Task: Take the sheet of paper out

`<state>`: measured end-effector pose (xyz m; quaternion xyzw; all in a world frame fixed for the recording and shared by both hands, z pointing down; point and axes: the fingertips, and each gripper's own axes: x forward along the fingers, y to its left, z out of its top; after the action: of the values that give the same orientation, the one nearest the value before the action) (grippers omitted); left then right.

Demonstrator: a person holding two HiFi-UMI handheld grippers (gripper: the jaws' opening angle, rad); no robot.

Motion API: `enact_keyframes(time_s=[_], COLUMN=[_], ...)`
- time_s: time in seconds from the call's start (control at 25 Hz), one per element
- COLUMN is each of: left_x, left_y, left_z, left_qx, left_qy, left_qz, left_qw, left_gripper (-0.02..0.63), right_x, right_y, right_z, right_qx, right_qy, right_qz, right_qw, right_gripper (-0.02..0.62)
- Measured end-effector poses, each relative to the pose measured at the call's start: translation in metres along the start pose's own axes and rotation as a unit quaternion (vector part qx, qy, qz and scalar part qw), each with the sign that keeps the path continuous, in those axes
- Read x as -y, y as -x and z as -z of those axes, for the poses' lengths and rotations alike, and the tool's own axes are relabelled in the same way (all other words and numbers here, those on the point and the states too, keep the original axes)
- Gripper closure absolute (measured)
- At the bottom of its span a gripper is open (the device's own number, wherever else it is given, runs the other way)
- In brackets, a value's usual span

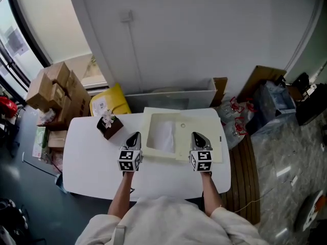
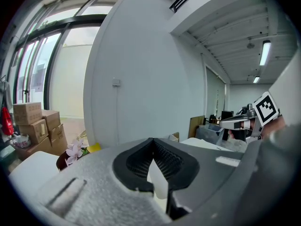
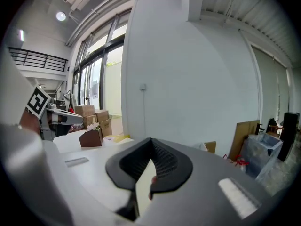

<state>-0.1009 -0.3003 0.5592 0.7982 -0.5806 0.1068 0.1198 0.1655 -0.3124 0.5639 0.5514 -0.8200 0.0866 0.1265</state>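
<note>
Left claw point(image 1: 135, 135) and right claw point(image 1: 196, 135) shut, empty — white table point(image 1: 87, 162), cardboard boxes point(image 1: 53, 88), white wall point(image 1: 179, 34)

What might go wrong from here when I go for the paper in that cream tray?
The left gripper and the right gripper both have shut jaws; unopened, they would only push the sheet of paper. The sheet lies flat inside the cream tray, so pinching may crumple it. The left gripper might knock the flower box.

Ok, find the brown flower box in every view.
Head view: brown flower box on the white table, left of the cream tray.
Left gripper view: lower left.
Right gripper view: left of centre, on the table.
Shared landmark: the stacked cardboard boxes.
</note>
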Motion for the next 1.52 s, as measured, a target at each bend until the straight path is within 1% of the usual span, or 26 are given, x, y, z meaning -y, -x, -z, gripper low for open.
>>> enact_keyframes(time_s=[0.24,0.4,0.56,0.92,1.04,1.24,1.52], left_x=[-0.004,-0.008,-0.012,-0.022,-0.026,-0.033,-0.026], left_y=[-0.006,-0.01,-0.018,-0.035,-0.037,-0.038,-0.038], left_z=[0.007,0.013,0.022,0.044,0.052,0.075,0.098], left_qx=[-0.012,-0.022,-0.028,-0.049,-0.055,-0.073,-0.09], left_qy=[0.003,0.004,0.006,0.015,0.022,0.035,0.04], left_qz=[-0.016,-0.016,-0.004,0.04,0.05,0.056,0.065], left_qw=[0.9998,0.9996,0.9996,0.9979,0.997,0.9951,0.993], left_gripper=[0.603,0.603,0.603,0.603,0.603,0.601,0.602], right_x=[0.005,-0.001,-0.007,-0.023,-0.031,-0.04,-0.048], right_y=[-0.02,-0.026,-0.03,-0.037,-0.038,-0.039,-0.034], right_z=[0.005,0.011,0.02,0.042,0.051,0.073,0.103], right_qx=[-0.005,-0.011,-0.018,-0.049,-0.058,-0.083,-0.114], right_qy=[-0.007,-0.008,-0.009,-0.023,-0.036,-0.037,-0.045], right_qz=[-0.017,-0.021,-0.017,0.013,0.013,0.011,0.002], right_qw=[1.0,1.0,1.0,0.998,0.998,0.996,0.993], right_gripper=[0.595,0.595,0.594,0.594,0.594,0.594,0.594])
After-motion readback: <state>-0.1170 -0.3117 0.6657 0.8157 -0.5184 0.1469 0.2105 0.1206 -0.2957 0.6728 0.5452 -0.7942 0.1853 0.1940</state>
